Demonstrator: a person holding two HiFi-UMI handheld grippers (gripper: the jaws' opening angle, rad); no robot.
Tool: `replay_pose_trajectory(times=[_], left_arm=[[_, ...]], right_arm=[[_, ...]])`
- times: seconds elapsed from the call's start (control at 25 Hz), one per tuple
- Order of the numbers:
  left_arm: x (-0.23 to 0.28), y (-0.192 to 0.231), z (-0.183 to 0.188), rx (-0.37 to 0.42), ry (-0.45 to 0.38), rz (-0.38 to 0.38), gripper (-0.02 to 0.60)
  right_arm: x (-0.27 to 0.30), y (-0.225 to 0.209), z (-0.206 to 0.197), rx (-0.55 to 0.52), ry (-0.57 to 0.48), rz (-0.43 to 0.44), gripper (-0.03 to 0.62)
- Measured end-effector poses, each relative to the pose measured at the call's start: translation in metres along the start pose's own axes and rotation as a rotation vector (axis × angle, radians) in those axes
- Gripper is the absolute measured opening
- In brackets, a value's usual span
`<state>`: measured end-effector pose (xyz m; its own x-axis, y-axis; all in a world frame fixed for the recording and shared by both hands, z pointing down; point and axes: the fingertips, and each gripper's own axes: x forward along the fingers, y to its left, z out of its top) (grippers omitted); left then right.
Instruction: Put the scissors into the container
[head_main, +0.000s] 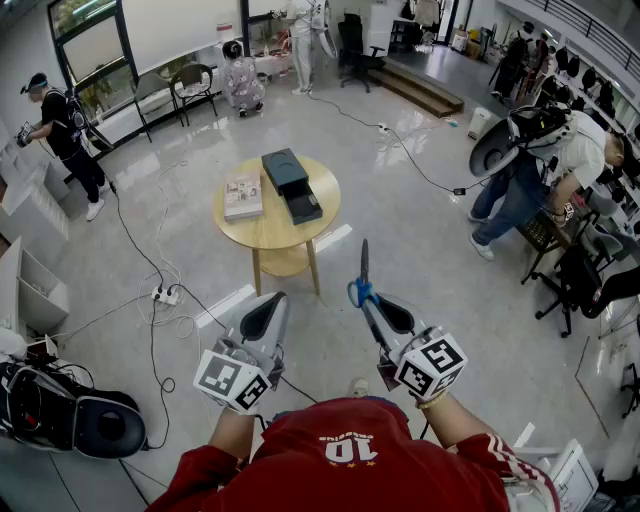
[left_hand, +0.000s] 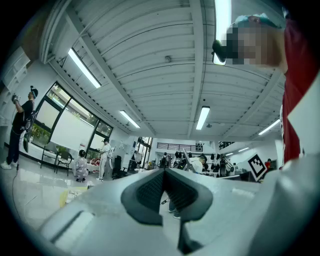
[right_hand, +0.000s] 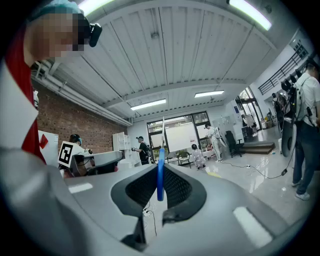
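Observation:
Blue-handled scissors (head_main: 362, 284) stick out of my right gripper (head_main: 381, 312), blades pointing away toward the round table. In the right gripper view the blue handle (right_hand: 160, 175) stands upright between the dark pads, and the jaws are shut on it. My left gripper (head_main: 266, 316) hangs beside it at the left, held level, its pads pressed together with nothing between them (left_hand: 164, 192). The container, a dark open box (head_main: 292, 184), lies on the round wooden table (head_main: 270, 232) well ahead of both grippers.
A book (head_main: 242, 195) lies on the table left of the box. Cables and a power strip (head_main: 163, 294) trail over the glossy floor at the left. A dark bag (head_main: 60, 415) sits at the lower left. People stand at the room's left, far and right sides.

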<state>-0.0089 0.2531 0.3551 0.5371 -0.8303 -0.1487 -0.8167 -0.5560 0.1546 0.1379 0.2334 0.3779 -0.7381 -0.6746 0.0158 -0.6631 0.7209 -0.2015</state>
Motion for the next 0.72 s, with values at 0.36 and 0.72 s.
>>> replay_pose_trajectory(times=[0.36,0.72], left_arm=[[-0.001,-0.012,-0.001,-0.019,-0.005,-0.019,0.002],[-0.002,-0.005,-0.003,-0.015,-0.005,-0.023,0.002]], right_arm=[[-0.01,0.008,-0.005,0.016,0.008,0.026,0.031],[-0.003,0.013,-0.006,0.005,0.006,0.043,0.031]])
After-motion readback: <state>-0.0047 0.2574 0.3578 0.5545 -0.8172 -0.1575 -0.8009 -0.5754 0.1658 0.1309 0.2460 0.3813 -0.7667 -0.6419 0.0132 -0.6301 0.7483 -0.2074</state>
